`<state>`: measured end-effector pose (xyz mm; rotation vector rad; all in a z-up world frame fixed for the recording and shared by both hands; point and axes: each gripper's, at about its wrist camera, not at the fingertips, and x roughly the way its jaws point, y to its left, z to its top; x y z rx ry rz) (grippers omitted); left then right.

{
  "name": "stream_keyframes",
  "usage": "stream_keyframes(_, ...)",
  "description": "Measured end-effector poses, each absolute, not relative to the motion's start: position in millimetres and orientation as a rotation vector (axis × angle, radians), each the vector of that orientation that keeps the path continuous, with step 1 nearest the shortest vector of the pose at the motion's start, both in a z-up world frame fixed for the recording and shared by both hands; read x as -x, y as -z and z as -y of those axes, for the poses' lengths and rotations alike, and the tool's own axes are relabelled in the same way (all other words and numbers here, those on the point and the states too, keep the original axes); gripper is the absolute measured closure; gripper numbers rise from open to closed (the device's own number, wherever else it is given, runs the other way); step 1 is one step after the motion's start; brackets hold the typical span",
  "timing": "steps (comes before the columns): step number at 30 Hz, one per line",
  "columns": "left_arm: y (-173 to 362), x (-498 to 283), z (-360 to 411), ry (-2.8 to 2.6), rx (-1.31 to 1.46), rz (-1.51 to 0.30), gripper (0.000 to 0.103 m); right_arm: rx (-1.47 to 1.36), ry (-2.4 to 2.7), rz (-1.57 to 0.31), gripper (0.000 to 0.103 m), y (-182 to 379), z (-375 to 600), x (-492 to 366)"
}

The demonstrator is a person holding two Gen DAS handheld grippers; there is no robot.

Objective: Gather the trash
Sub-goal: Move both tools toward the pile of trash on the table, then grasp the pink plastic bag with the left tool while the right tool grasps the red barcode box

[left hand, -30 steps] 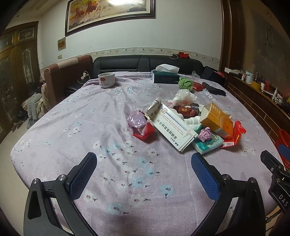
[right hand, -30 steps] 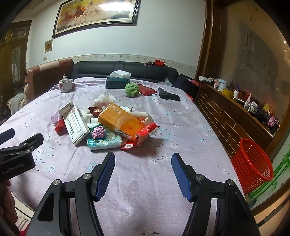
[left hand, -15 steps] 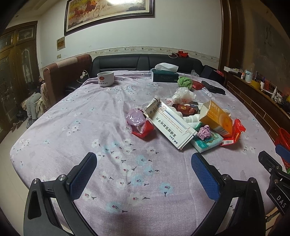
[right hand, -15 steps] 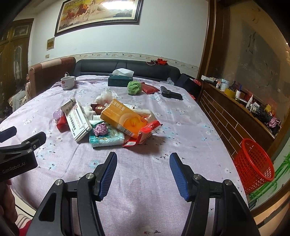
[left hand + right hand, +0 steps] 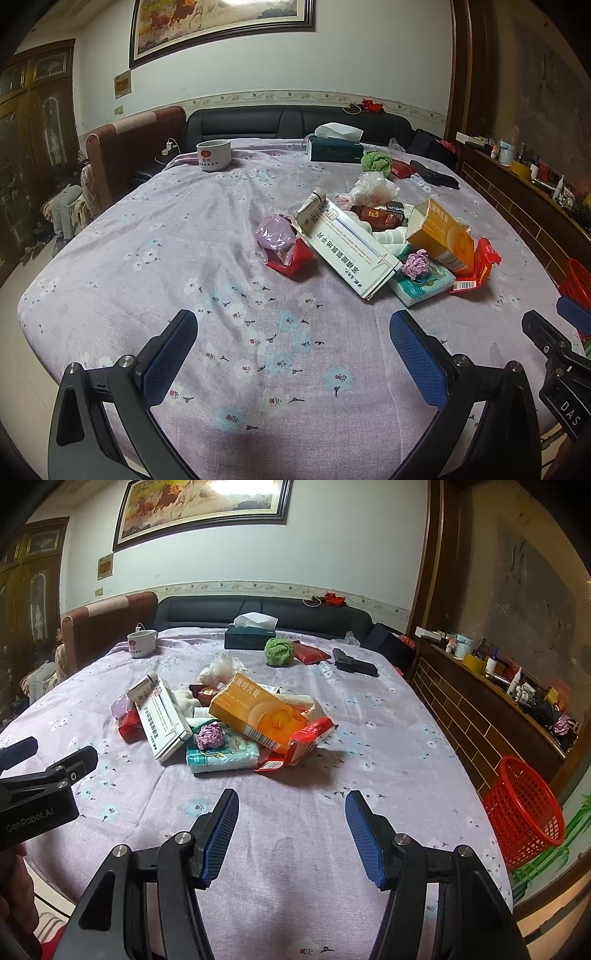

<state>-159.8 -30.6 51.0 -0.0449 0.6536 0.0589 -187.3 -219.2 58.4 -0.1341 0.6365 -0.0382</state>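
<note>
Two grippers hover over the near edge of a table (image 5: 388,709) spread with a lilac cloth, the trash pile lying ahead of them, untouched. The left gripper (image 5: 291,354) has its jaws wide apart and empty. The right gripper (image 5: 291,834) stands with its jaws apart, nothing between them, after closing a little.

Judging by this, collection has not begun: this looks like the approach. The next move calls for reaching forward to one piece at the pile's near edge and closing on it, then carrying it to the red basket (image 5: 524,812), which stands on the floor off the table's right side.

In the pile: one orange box (image 5: 258,709), one long white box (image 5: 162,716), one teal tissue pack (image 5: 221,755) with one crumpled purple wad (image 5: 209,736) on it, red wrappers and white plastic, not clearly countable. Behind the pile: one cup (image 5: 142,642), one tissue box (image 5: 249,637), one green ball (image 5: 279,651).
</note>
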Motion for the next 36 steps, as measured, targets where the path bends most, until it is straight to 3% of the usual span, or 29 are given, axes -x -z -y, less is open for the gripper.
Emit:
stream_keyframes(22, -52, 154, 27, -0.030, 0.031, -0.670, 0.000, 0.133, 0.015, -0.648, 0.039, -55, 219, 186)
stream_keyframes(29, -54, 121, -19, 0.015, 0.108, -0.748, 0.000, 0.184, -0.160, -0.660, 0.039, -73, 228, 153)
stream_keyframes(30, -52, 116, -27, 0.023, 0.134, -0.766, 0.001, 0.182, -0.181, -0.672, 0.039, -74, 230, 148)
stream_keyframes(34, -42, 92, -44, 0.064, 0.192, -0.835, 0.023, 0.165, -0.248, -0.710, 0.040, -76, 237, 122)
stream_keyframes(36, -39, 78, -45, 0.078, 0.201, -0.860, 0.023, 0.157, -0.265, -0.727, 0.040, -75, 241, 110)
